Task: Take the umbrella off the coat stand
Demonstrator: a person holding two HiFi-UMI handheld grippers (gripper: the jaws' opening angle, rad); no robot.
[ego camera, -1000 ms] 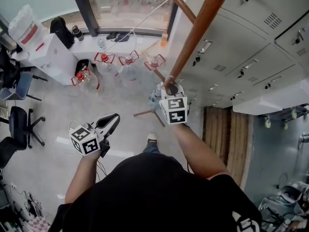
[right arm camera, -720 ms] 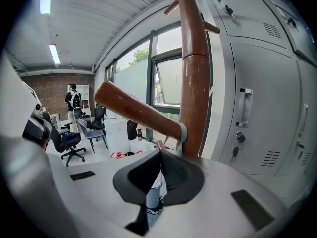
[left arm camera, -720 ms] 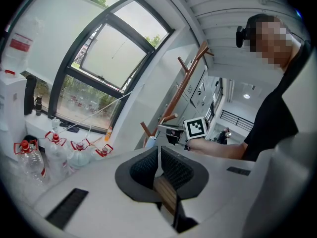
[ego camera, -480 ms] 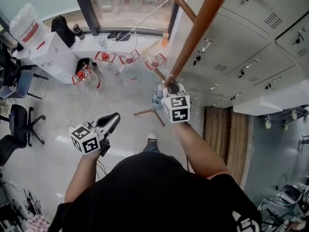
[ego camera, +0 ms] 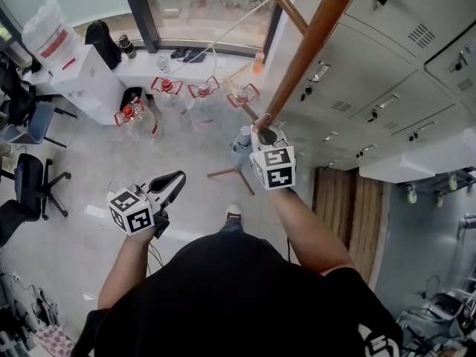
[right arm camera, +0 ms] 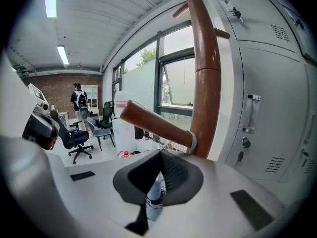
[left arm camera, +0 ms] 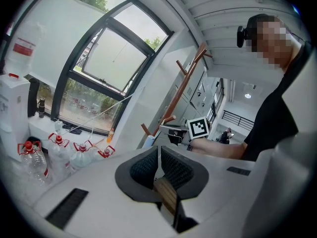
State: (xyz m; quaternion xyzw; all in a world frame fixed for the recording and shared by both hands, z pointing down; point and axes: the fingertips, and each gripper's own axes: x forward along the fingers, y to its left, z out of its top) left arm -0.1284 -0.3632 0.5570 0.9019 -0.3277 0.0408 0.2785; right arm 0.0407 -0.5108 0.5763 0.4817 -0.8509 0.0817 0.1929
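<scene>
Umbrella, folded, hangs beneath a peg of the coat stand, just below and beyond my right gripper, jaws pressed together; left gripper well apart, jaws likewise together.

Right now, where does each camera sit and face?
Head view: on the head, looking steeply down; torso, both arms, left gripper, right gripper show.
Left gripper view: along its shut jaws toward the window; torso and right arm show.
Right gripper view: along its jaws, shut on the umbrella hanging from the coat stand.
Shared: coat stand in all three.
</scene>
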